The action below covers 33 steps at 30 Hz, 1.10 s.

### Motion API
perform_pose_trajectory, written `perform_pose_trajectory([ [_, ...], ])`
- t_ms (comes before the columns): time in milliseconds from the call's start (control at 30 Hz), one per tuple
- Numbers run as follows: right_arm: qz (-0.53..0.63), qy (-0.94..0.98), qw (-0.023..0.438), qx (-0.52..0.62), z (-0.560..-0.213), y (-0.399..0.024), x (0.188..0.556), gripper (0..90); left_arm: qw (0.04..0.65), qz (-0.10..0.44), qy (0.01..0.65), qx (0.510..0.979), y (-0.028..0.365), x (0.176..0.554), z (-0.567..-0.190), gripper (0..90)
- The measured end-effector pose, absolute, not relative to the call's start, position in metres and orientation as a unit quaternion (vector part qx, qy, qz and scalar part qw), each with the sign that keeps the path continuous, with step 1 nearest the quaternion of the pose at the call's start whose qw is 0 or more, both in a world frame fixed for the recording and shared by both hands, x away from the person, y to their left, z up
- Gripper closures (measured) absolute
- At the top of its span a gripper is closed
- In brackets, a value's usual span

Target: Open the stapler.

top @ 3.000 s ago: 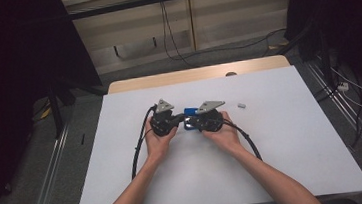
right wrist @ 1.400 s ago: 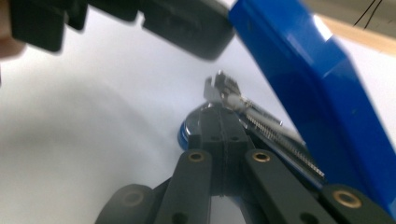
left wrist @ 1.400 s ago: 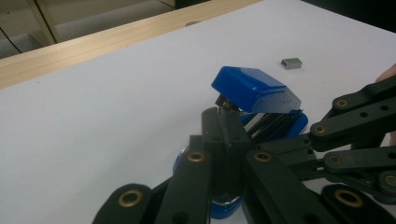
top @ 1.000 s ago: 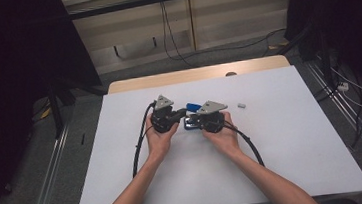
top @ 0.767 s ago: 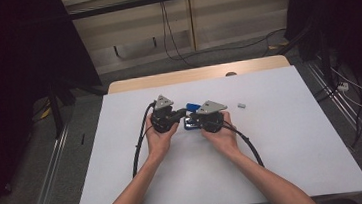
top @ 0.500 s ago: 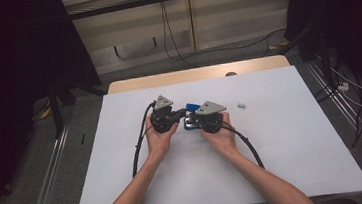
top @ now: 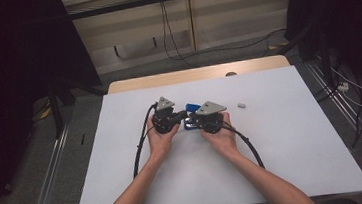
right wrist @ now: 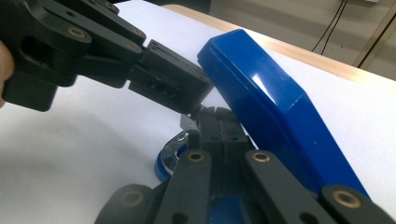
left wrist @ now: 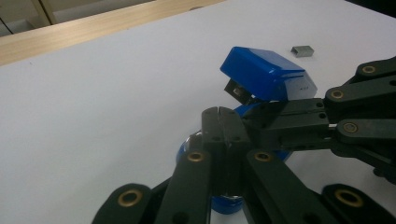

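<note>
A blue stapler (top: 190, 106) lies mid-table with its blue lid (left wrist: 261, 74) tilted up off the base (right wrist: 164, 164). My left gripper (top: 184, 114) comes at it from the left and my right gripper (top: 191, 121) from the right, their tips meeting under the raised lid (right wrist: 271, 102). In the left gripper view my left gripper (left wrist: 219, 111) has its jaws pressed together, with the right gripper's fingers (left wrist: 289, 122) crossing just behind. The right gripper (right wrist: 215, 112) is likewise shut, low over the base, beside a small metal part (right wrist: 188, 122). Whether either pinches that part I cannot tell.
A small grey block of staples (top: 241, 105) lies on the white tabletop (top: 294, 146) to the right of the stapler, also seen as the grey block (left wrist: 302, 51). Black cables (top: 140, 146) trail back from both grippers. A wooden strip (top: 196, 74) runs along the far edge.
</note>
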State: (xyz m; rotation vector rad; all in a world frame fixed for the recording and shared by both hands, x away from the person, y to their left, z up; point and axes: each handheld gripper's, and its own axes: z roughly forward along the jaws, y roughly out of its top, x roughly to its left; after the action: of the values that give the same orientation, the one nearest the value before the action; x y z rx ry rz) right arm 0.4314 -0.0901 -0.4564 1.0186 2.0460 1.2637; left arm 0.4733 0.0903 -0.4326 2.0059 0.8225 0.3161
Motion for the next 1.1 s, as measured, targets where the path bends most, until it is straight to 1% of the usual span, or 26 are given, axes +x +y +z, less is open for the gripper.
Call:
perform_pose_trajectory([
  [667,0.466,0.753,0.263,0.382,-0.4564,-0.0901,0.4329,90.0,0.437,0.129,0.321,0.831,0.0907,0.4758,-0.4407,90.0],
  [1100,0.463,0.752,0.271,0.383,-0.456,-0.0844,0.4361,90.0,0.438,0.131,0.323,0.829,0.0895,0.4752,-0.4409,90.0],
])
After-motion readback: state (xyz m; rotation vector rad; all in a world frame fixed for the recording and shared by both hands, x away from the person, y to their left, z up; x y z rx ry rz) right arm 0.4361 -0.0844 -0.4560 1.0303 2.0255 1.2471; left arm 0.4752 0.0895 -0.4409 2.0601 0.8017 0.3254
